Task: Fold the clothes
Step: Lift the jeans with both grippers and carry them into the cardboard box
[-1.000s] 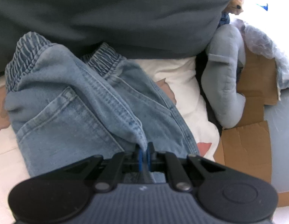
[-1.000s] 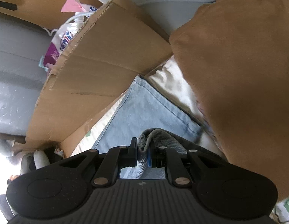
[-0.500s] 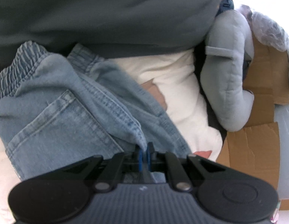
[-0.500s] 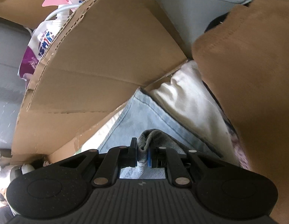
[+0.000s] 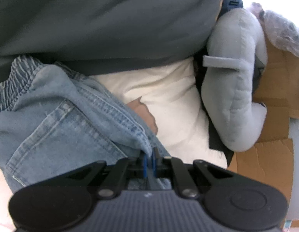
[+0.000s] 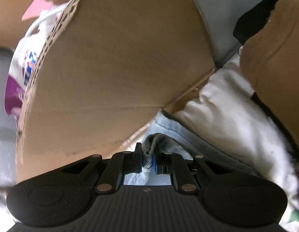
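Jeans [image 5: 58, 119]: light blue denim, bunched on a cream-white bed cover [image 5: 168, 100]; the elastic waistband [image 5: 16, 81] lies at the left of the left wrist view, with a stitched back pocket below it.
Left gripper [image 5: 148, 161]: pressed together on a seamed fold of the jeans, the cloth pinched between its blue pads and rising away to the upper left.
Right gripper [image 6: 147, 161]: pinching a grey-blue wad of the same denim, which bulges up above its fingertips; more pale denim [image 6: 168, 127] with a hem line stretches beyond it towards the upper left.
Bed cover: cream with a brownish printed patch [image 5: 144, 112] just beside the edge of the jeans; in the right wrist view it shows as a white rumpled strip [image 6: 232, 116] to the right of the denim.
Dark grey cloth [image 5: 110, 23]: fills the top of the left wrist view and overlaps the waistband end of the jeans.
Plush toy [image 5: 234, 89]: pale grey-blue, soft, lying along the right edge of the bed cover.
Cardboard [image 6: 118, 73]: a large flap close in front of the right gripper, blurred; flat cardboard pieces [image 5: 265, 164] also lie to the right of the plush toy.
Brown fabric [image 6: 274, 61]: a big rounded mass at the right of the right wrist view, next to the white strip.
Printed plastic bag [image 6: 20, 73]: white and purple, left of the cardboard flap, blurred.
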`<control>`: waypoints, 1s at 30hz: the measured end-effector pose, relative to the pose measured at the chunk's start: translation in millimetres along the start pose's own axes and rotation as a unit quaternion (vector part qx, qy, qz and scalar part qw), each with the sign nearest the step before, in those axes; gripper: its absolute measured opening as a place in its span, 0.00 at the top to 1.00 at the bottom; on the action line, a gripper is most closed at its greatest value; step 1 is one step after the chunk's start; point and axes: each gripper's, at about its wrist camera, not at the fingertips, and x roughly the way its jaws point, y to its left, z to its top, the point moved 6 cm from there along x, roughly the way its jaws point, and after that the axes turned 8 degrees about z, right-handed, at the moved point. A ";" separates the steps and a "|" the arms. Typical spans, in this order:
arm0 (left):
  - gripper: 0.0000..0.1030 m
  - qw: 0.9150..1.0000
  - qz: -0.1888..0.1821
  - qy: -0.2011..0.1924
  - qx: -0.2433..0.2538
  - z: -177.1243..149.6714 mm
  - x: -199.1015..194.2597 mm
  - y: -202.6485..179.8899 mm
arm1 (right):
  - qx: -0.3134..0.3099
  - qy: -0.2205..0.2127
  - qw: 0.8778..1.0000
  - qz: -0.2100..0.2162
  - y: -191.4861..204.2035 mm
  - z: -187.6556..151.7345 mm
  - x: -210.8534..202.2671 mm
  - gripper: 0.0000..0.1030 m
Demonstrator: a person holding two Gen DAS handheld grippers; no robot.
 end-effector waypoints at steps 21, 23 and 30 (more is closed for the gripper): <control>0.94 1.000 0.012 0.003 0.026 0.7 35.1 -24.5 | 0.079 -0.064 0.994 -0.042 -27.2 4.6 46.6 0.91; 0.94 0.999 0.011 0.006 0.032 1.3 37.9 -24.7 | 0.082 -0.068 0.993 -0.044 -27.6 4.4 49.6 0.91; 0.80 0.999 0.010 0.020 0.042 1.7 46.0 -28.9 | 0.096 -0.072 0.992 -0.034 -32.6 2.7 56.4 0.90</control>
